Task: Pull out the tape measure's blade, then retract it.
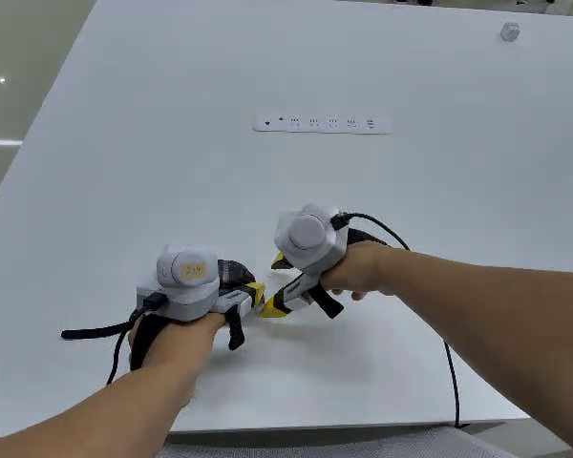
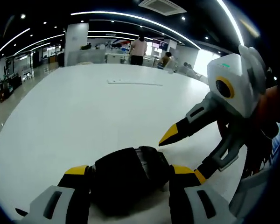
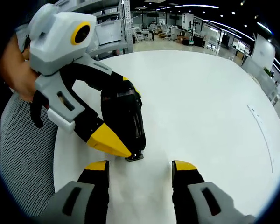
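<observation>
A black tape measure (image 2: 130, 179) sits clamped between the yellow-tipped jaws of my left gripper (image 2: 130, 170), resting low over the white table (image 1: 172, 143). In the right gripper view the tape measure (image 3: 123, 119) points its small blade tab (image 3: 135, 157) toward my right gripper (image 3: 141, 165), which stands open with the tab just short of its gap. From the head view, the left gripper (image 1: 251, 294) and right gripper (image 1: 274, 283) meet tip to tip near the table's front edge, and little of the tape measure (image 1: 233, 275) shows between them.
A white power strip (image 1: 322, 123) lies across the table's middle, and a small grey object (image 1: 510, 31) sits at the far right. Black cables (image 1: 447, 363) trail off both grippers. A mesh chair (image 3: 23, 154) is close by the front edge. People stand far off (image 2: 139, 48).
</observation>
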A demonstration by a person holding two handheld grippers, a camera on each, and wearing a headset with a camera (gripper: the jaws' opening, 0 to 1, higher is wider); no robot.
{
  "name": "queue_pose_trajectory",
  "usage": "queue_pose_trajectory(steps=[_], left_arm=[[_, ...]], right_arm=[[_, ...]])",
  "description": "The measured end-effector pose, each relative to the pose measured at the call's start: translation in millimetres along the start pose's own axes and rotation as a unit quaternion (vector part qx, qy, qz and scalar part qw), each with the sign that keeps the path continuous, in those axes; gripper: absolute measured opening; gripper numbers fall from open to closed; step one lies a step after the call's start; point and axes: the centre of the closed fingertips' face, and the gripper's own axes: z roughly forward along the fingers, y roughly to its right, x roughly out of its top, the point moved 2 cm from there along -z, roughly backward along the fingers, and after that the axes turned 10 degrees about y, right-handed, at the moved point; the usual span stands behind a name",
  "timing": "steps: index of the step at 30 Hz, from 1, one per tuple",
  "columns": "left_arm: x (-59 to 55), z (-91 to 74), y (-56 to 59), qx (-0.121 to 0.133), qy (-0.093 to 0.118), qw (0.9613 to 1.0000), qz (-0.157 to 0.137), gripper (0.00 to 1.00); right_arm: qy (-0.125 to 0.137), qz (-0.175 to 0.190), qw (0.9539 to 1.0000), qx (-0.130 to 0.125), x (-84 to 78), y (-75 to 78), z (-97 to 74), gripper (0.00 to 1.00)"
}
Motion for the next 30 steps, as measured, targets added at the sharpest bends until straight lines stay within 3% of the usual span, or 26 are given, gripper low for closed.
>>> queue_pose_trajectory(steps=[2,3,5,7,10,12,16,18,21,24,26,30], left_arm=[[4.8,-2.5,3.6,-0.019,0.003,0.9998,0.001,0.76],[11.0,-3.1,7.8,-0.046,0.02,0.9987,0.01,0.8],[15.6,-8.0,10.5,-0.076,0.031,0.9963,0.024,0.87],[19.9,-14.9,9.4,-0.102,0.044,0.9935,0.022,0.94],[22.1,-27.8,-0.6,-0.123,0.047,0.9912,0.005,0.99],[23.9,-38.3,-10.9,-0.125,0.049,0.9909,0.008,1.0],[22.4,-58.7,-36.0,-0.117,0.053,0.9905,0.051,1.0],[19.9,-67.3,-44.6,-0.114,0.048,0.9918,0.032,1.0],[20.6,-85.2,-61.9,-0.102,0.056,0.9928,0.029,1.0],[22.4,-100.7,-71.7,-0.101,0.06,0.9926,0.029,1.0],[22.3,-109.7,-75.5,-0.104,0.062,0.9922,0.032,1.0],[19.7,-124.6,-86.7,-0.101,0.061,0.9924,0.035,1.0]], right_arm=[[0.019,0.023,0.9992,-0.026,-1.7,5.1,-9.8,0.6],[0.033,0.034,0.9982,-0.035,-2.2,6.4,-16.7,0.62],[0.044,0.038,0.997,-0.052,-5.8,7.8,-28.9,0.66],[0.053,0.043,0.9952,-0.07,-12.5,9.0,-43.9,0.7],[0.068,0.058,0.991,-0.1,-24.1,10.9,-65.2,0.77],[0.078,0.076,0.9866,-0.122,-34.2,11.3,-79.7,0.82],[0.09,0.099,0.9792,-0.153,-53.2,4.9,-104.8,0.91],[0.096,0.108,0.9762,-0.161,-59.4,0.3,-114.0,0.93],[0.122,0.132,0.9652,-0.19,-67.8,-3.2,-135.3,0.96],[0.135,0.15,0.9548,-0.218,-79.4,-6.0,-157.9,0.98],[0.134,0.157,0.9511,-0.23,-89.2,-10.7,-171.5,0.99],[0.123,0.159,0.9493,-0.242,-110.4,-20.7,-192.6,1.0]])
